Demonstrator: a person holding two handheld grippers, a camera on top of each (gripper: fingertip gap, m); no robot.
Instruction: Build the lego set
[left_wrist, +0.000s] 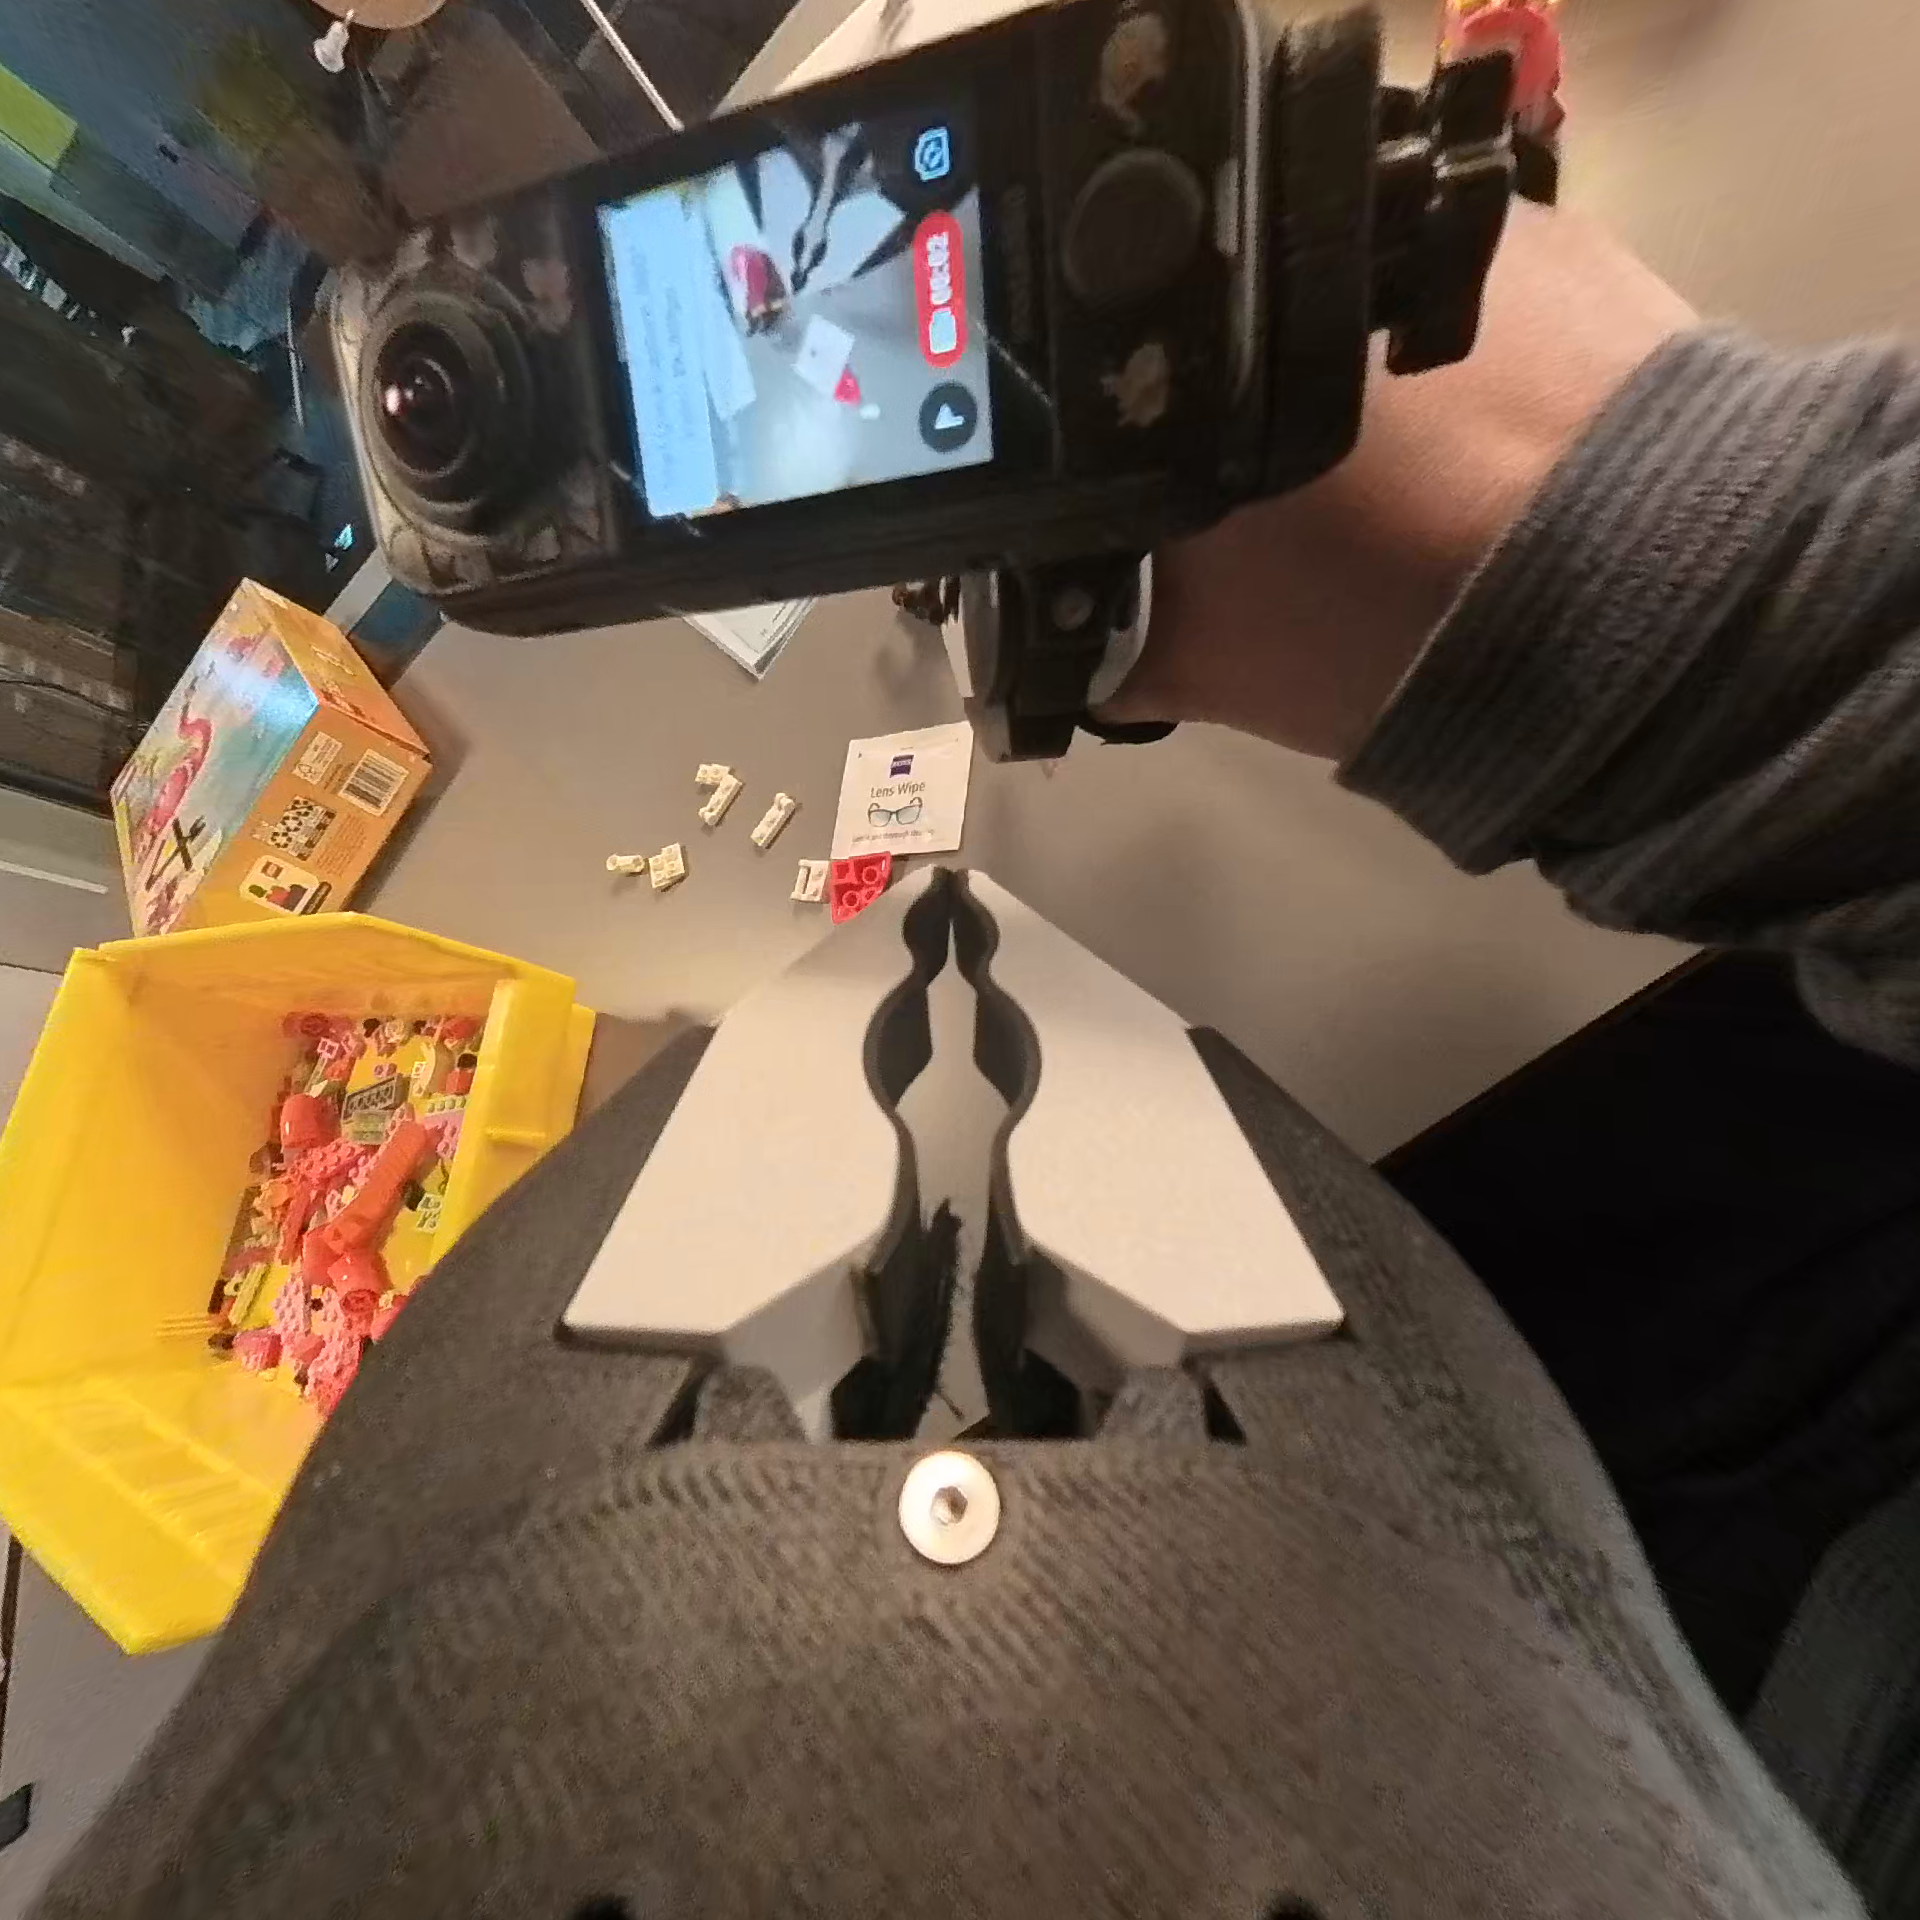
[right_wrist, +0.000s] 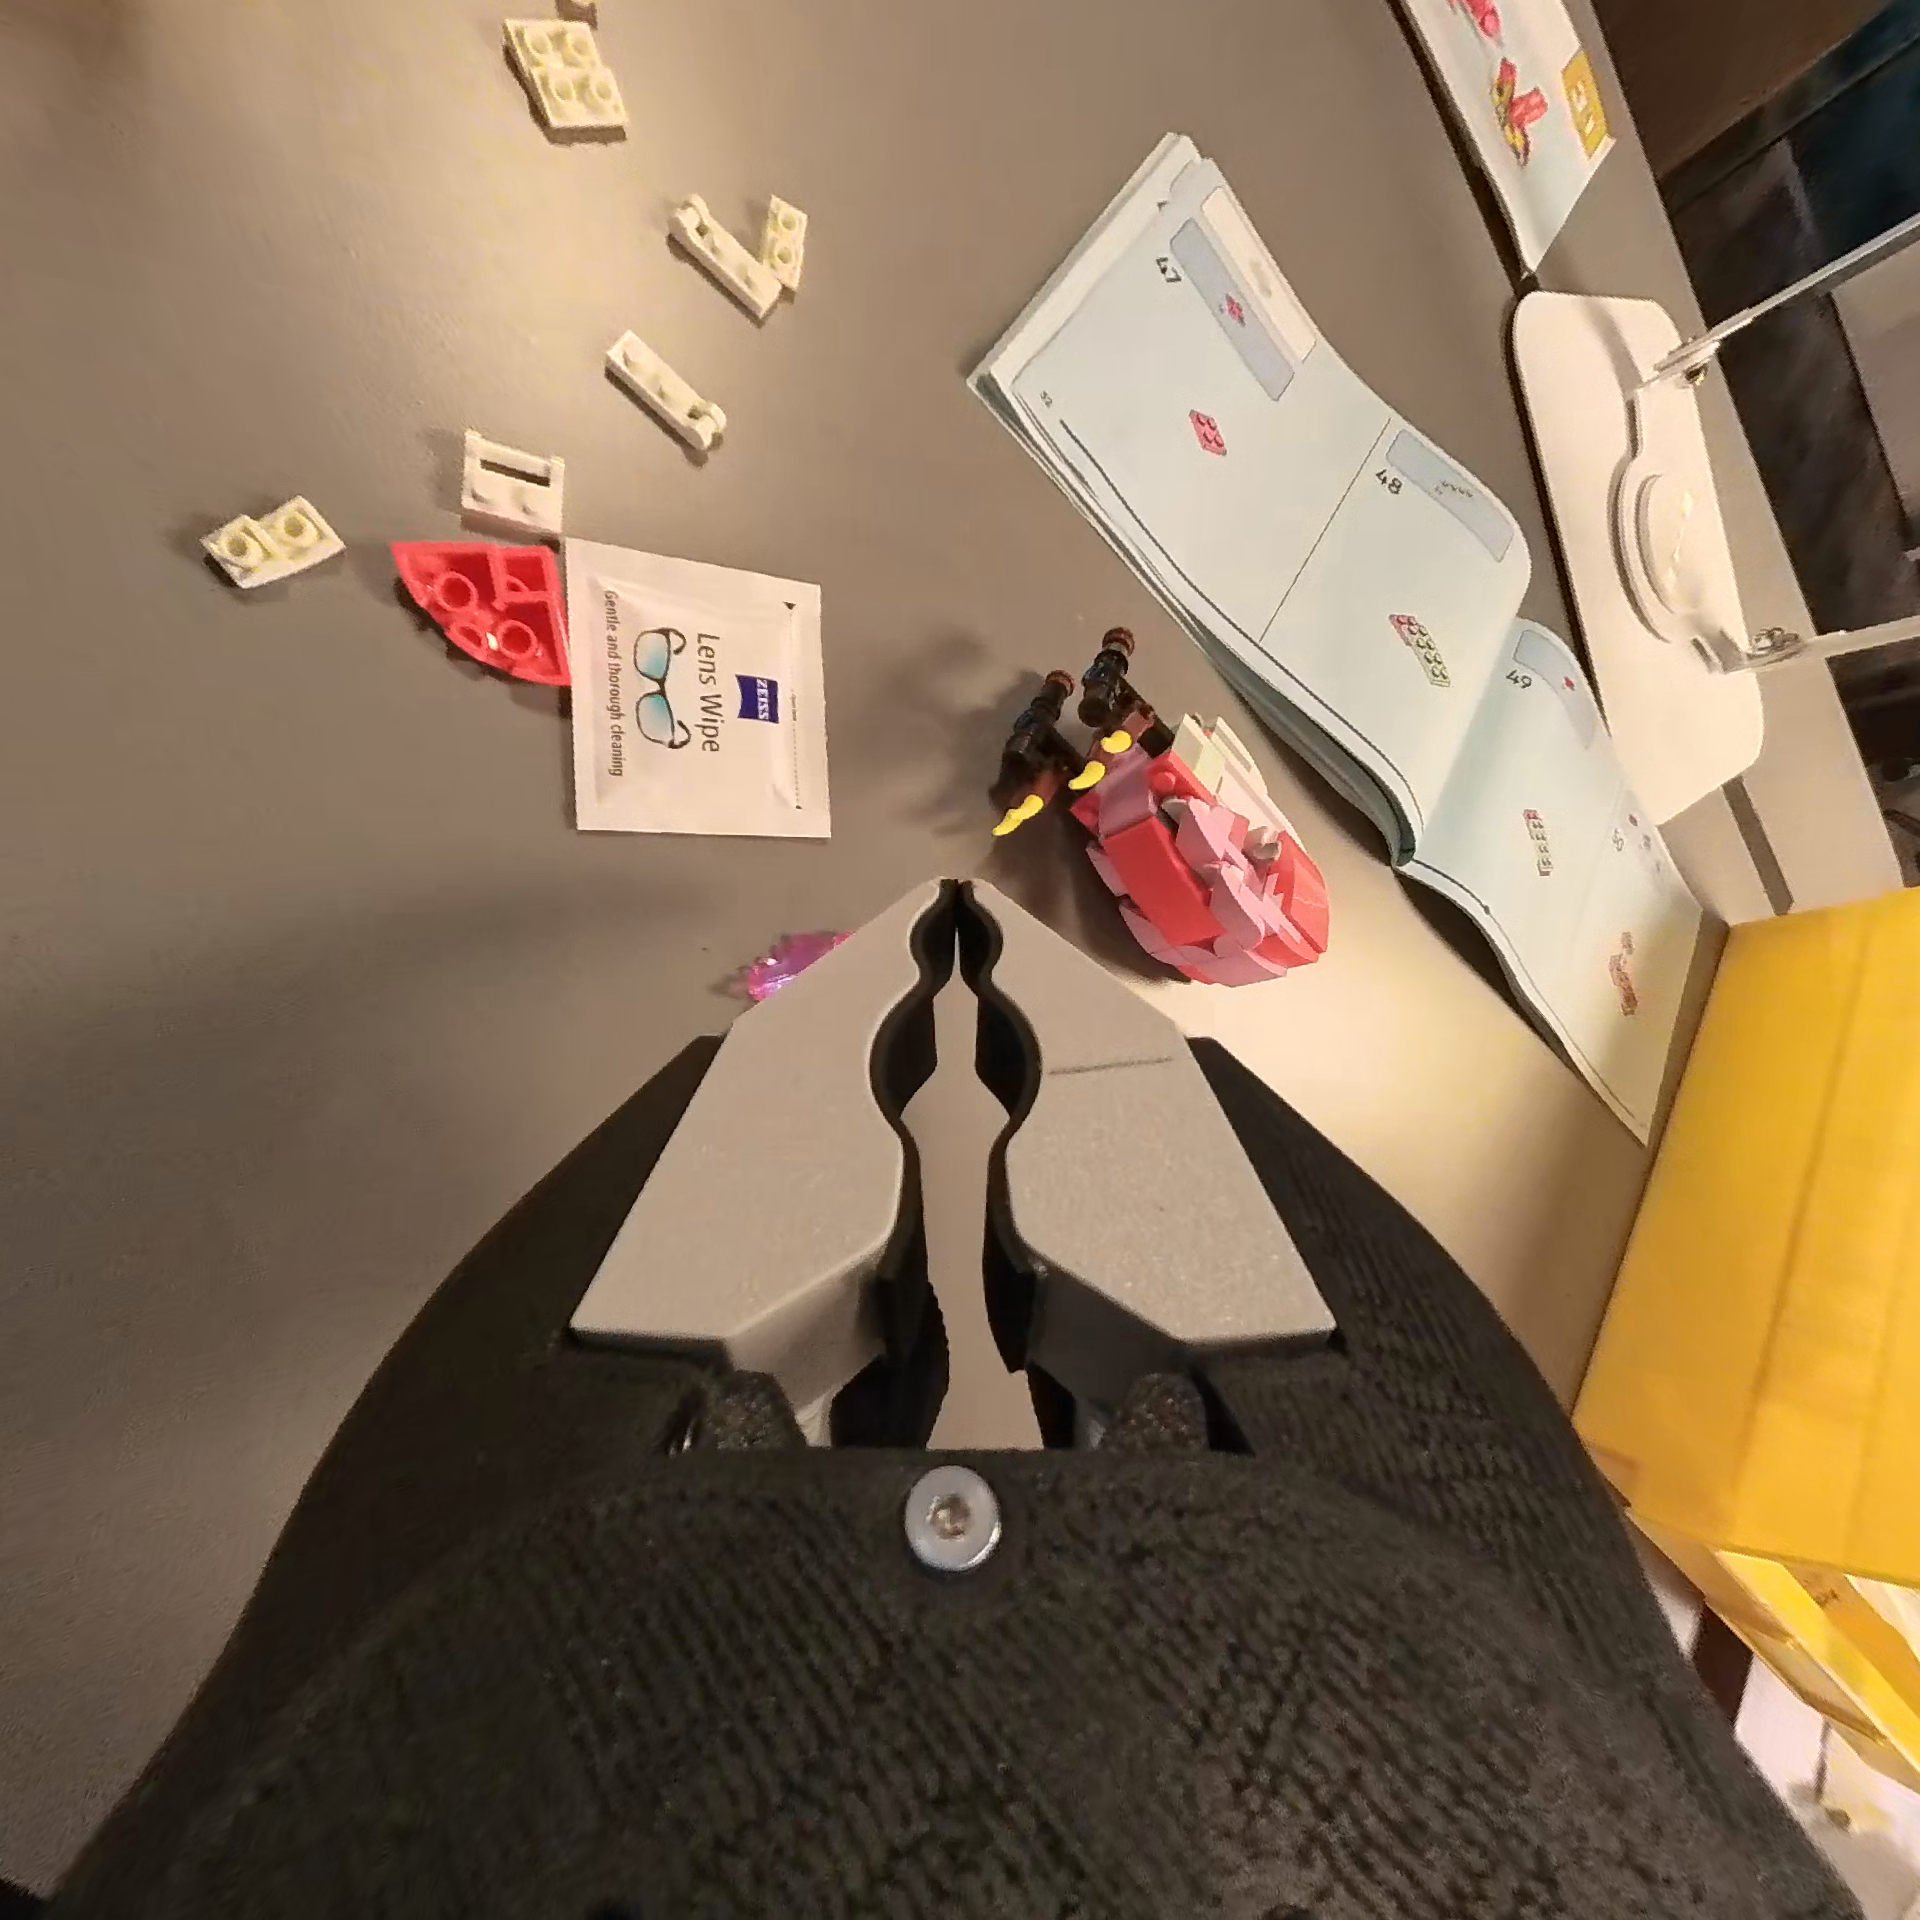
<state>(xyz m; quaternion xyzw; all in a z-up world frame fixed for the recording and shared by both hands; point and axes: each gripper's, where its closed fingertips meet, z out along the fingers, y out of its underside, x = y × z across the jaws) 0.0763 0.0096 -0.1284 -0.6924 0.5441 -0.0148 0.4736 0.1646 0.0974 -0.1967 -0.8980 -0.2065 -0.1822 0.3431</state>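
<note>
My left gripper (left_wrist: 951, 881) is shut with nothing between its pads. It hovers over the grey table (left_wrist: 1195, 935), close to a red wedge plate (left_wrist: 858, 883) and a white wipe sachet (left_wrist: 906, 795). My right gripper (right_wrist: 954, 886) is shut on nothing as well. It is above the table beside a red and pink brick model (right_wrist: 1195, 862) with dark legs and yellow claws. A clear pink piece (right_wrist: 779, 968) lies just left of its fingers. The red wedge plate (right_wrist: 488, 613) and the sachet (right_wrist: 698, 691) lie farther ahead. The other gripper's camera (left_wrist: 831, 312), held by a hand, fills the top of the left wrist view.
Several white plates (right_wrist: 665, 387) lie scattered on the table. A yellow bin (left_wrist: 208, 1195) of red and pink bricks stands at the left, with an orange box (left_wrist: 270, 769) behind it. An open instruction booklet (right_wrist: 1351, 540) and a white stand base (right_wrist: 1631, 540) lie at the right. The gap from one gripper's tips to the other's is roughly 15 centimetres. The left gripper is farther from the white wipe sachet (left_wrist: 906, 795), some 15 centimetres, than the right, some 6 centimetres. The right camera catches it too, in the right wrist view (right_wrist: 696, 703).
</note>
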